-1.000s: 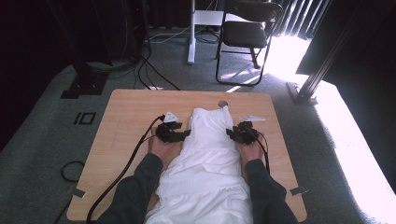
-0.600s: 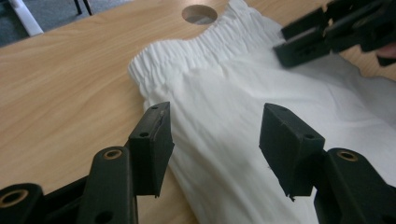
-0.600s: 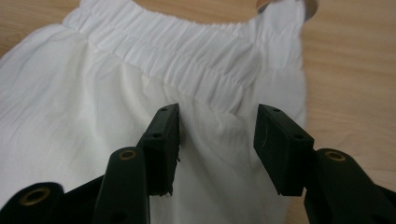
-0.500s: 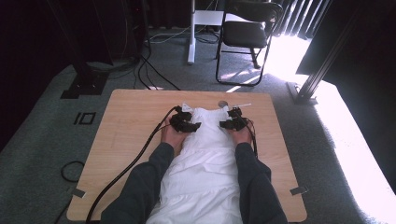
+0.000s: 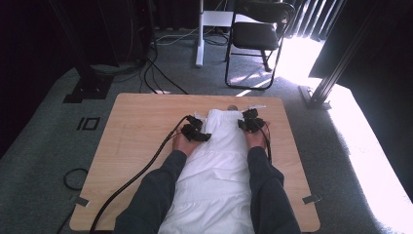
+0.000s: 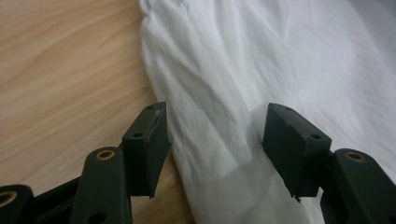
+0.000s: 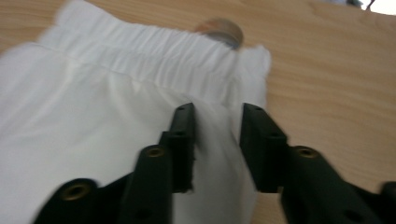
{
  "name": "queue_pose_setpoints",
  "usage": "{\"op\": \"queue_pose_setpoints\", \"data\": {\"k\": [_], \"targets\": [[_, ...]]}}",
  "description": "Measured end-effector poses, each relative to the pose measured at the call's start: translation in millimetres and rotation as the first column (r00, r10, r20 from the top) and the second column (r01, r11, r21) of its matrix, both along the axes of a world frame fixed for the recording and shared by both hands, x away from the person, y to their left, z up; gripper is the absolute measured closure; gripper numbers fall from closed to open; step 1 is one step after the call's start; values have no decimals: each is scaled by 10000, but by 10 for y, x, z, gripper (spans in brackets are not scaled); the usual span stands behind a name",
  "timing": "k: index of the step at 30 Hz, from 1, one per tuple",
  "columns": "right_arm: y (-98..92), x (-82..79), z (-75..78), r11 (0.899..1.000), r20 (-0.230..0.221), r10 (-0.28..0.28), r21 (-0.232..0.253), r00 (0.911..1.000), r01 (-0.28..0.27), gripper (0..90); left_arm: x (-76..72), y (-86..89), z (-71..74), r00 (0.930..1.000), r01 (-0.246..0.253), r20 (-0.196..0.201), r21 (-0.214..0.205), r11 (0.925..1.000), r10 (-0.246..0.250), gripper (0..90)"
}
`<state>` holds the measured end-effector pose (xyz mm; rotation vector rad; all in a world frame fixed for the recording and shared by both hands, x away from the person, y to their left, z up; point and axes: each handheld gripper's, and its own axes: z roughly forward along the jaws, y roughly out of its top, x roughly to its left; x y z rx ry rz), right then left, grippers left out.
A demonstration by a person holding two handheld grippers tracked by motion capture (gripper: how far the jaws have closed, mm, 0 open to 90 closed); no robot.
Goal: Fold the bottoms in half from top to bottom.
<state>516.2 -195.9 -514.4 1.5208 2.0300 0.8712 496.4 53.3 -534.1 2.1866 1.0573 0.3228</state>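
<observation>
I am straddling the white garment's (image 6: 280,70) left edge with my open left hand-held gripper (image 6: 212,140); its length is running back toward me.

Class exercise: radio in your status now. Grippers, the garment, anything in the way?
Left gripper open, astride white garment edge. Right gripper jaws apart near its elastic waistband. Small round thing on table beyond waistband.

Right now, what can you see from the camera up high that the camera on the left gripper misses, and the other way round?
The high view alone takes in the chair, floor cables, both sleeves, the right gripper and the garment's gathered far end. The left gripper view alone shows, close up, its own black jaws standing apart over the cloth's edge, and fine creases. Both share the white garment, the wooden table and the left gripper.
</observation>
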Motion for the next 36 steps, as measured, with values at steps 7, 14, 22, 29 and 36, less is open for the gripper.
{"op": "queue_pose_setpoints", "data": {"k": [7, 14, 22, 29, 36], "targets": [[-119, 32, -211, 9918, -843, -415, 1173, 9956, 513, 366, 5, 6, 7, 10000, 7, 73, 89, 10000, -8, 419], [-96, 40, -284, 9950, -1171, -423, 846, 9922, 524, 386, 70, 19, 38, 9999, -62, 131, -243, 9997, 65, 424], [32, -24, -255, 9998, -1204, -5, 195, 9927, 29, 694, 152, 27, -27, 9992, -217, -337, -195, 9996, 210, 423], [50, -48, -257, 9989, -1258, 159, 459, 9919, -102, 805, 130, 8, -54, 9988, -36, -487, -244, 9997, 24, 485], [-31, -95, -207, 9889, -1052, 630, 1410, 9925, -478, 863, 149, 103, 37, 9901, 321, -1338, -778, 9965, -423, 878]]}}
